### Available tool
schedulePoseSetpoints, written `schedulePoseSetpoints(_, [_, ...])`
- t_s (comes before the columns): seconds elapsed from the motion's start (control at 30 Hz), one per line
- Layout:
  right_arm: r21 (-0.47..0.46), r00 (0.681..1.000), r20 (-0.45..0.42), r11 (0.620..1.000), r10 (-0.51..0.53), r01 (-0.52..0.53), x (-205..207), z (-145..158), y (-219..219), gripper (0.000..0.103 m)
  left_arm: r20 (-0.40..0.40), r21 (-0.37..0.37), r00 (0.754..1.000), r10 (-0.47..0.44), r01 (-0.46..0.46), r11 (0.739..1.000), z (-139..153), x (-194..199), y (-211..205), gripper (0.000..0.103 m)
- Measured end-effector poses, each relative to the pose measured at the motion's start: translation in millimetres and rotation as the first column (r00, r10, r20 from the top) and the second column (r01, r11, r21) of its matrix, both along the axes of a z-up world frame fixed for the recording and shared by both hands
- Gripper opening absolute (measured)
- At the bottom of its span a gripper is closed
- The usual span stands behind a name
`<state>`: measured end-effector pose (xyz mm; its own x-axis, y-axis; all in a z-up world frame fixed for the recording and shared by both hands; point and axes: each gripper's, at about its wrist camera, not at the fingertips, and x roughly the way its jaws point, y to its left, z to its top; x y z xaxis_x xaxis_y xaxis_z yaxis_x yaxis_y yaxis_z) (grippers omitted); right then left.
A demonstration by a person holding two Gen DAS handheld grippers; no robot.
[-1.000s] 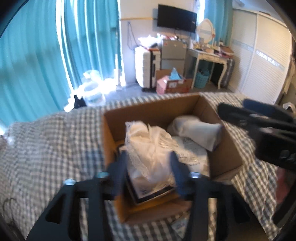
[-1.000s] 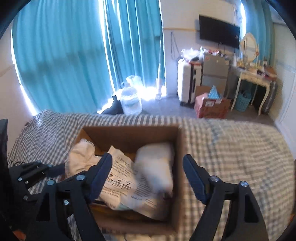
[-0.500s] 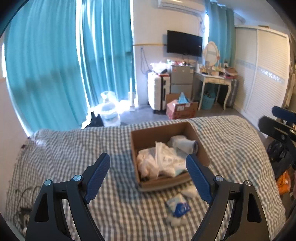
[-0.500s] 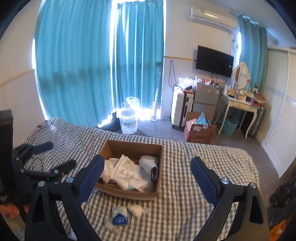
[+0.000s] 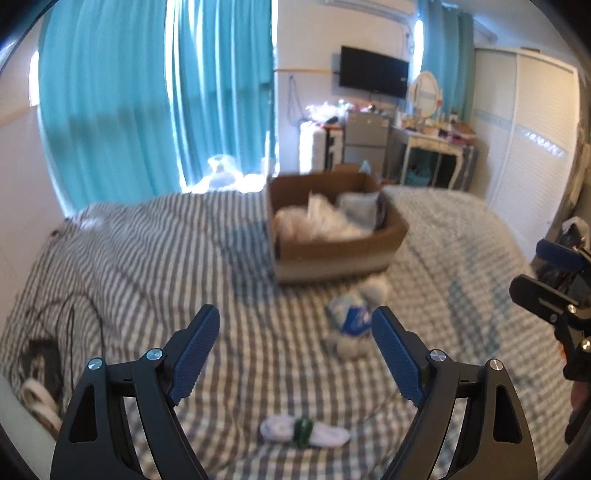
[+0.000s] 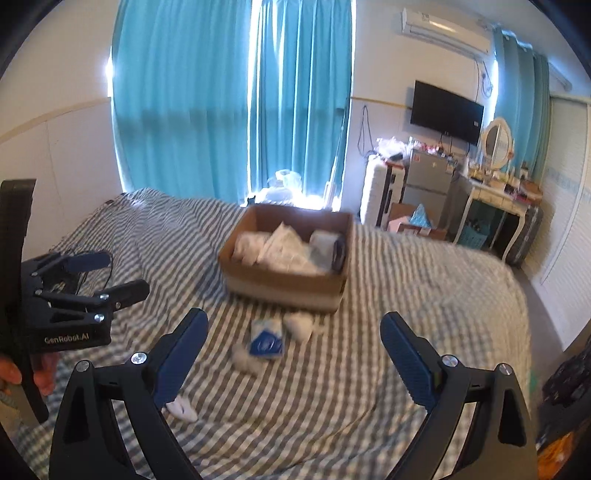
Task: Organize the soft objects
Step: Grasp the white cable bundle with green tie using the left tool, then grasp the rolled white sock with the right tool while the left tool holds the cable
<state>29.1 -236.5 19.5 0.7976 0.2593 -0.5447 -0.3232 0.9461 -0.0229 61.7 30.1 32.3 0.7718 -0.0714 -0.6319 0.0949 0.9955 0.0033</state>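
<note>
Showing only in the left wrist view: a black cable tangle [image 5: 44,347] lying at the far left of the checked bedspread [image 5: 147,266], and a rolled white sock pair with a green band [image 5: 304,435] lying near, between the fingers. Showing only in the right wrist view: a wall air conditioner [image 6: 443,31] high at right and a bare hand [image 6: 22,373] gripping the other tool's handle at the left edge.

Hovering above the bed with jaws spread wide and gripping nothing: left gripper [image 5: 293,354], pointing toward the far side. Hovering likewise at the right, jaws also wide apart and empty: right gripper [image 6: 293,354].

Sitting mid-bed, right of centre: an open cardboard box [image 5: 332,254], holding white soft bundles [image 5: 317,221] and a grey-white rolled piece [image 5: 360,206] against its right wall. Lying just near of the box on the bedspread: a blue-and-white soft pack [image 5: 351,319] with white lumps touching it, blurred.
</note>
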Motion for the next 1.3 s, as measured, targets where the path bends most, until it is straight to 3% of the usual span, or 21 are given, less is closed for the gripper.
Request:
schedulePoseSetpoints(0.2, [0.006,0.998,-0.066,1.000,-0.011,0.011,3,-73,3,0.095,-0.120,-0.007,0.993,0.003,-0.004,1.000,-82,-10,1,0.085])
schedulePoseSetpoints(0.3, [0.011,0.993,-0.119,1.000,-0.025,0.027,12,-111,5,0.095,-0.209,0.013,0.977,0.036,-0.034,0.999,-122,-14,6,0.085])
schedulePoseSetpoints(0.5, [0.027,0.975,-0.220,0.999,-0.030,0.037,19,-165,8,0.095,-0.317,-0.035,0.947,0.055,-0.069,0.997,-158,-12,16,0.085])
schedulePoseSetpoints(0.67, [0.034,0.970,-0.239,0.999,-0.029,0.038,23,-171,11,0.095,-0.420,-0.072,0.908,0.012,-0.046,0.996,-182,1,9,0.083])
schedulePoseSetpoints(0.7, [0.029,0.970,-0.240,0.999,-0.029,0.037,23,-172,12,0.095,-0.424,-0.084,0.906,0.010,-0.050,0.995,-183,2,11,0.083])
schedulePoseSetpoints(0.73, [0.024,0.970,-0.241,0.999,-0.028,0.035,24,-172,14,0.095,-0.423,-0.097,0.906,0.006,-0.052,0.994,-183,4,12,0.075])
schedulePoseSetpoints(0.77, [0.017,0.970,-0.241,0.999,-0.028,0.034,23,-174,15,0.095,-0.418,-0.121,0.908,-0.009,-0.046,0.992,-182,3,12,0.060])
schedulePoseSetpoints(0.83, [0.004,0.969,-0.244,1.000,-0.027,0.029,23,-176,18,0.095,-0.399,-0.134,0.917,-0.019,-0.038,0.990,-176,1,11,0.049])
schedulePoseSetpoints(0.87, [-0.003,0.969,-0.245,1.000,-0.027,0.027,23,-176,19,0.095,-0.380,-0.130,0.925,-0.020,-0.032,0.991,-172,-3,10,0.035])
schedulePoseSetpoints(0.97, [-0.008,0.970,-0.243,1.000,-0.025,0.024,23,-175,20,0.095,-0.322,-0.124,0.947,-0.021,-0.020,0.992,-155,-12,11,0.031])
schedulePoseSetpoints(1.1, [0.013,0.968,-0.252,1.000,-0.003,0.007,27,-171,22,0.095,-0.287,-0.138,0.958,-0.024,-0.017,0.990,-144,-10,14,0.029])
schedulePoseSetpoints(1.3, [0.028,0.962,-0.272,0.999,0.027,-0.020,48,-168,39,0.095,-0.268,-0.082,0.963,0.000,-0.022,0.996,-135,27,16,0.029])
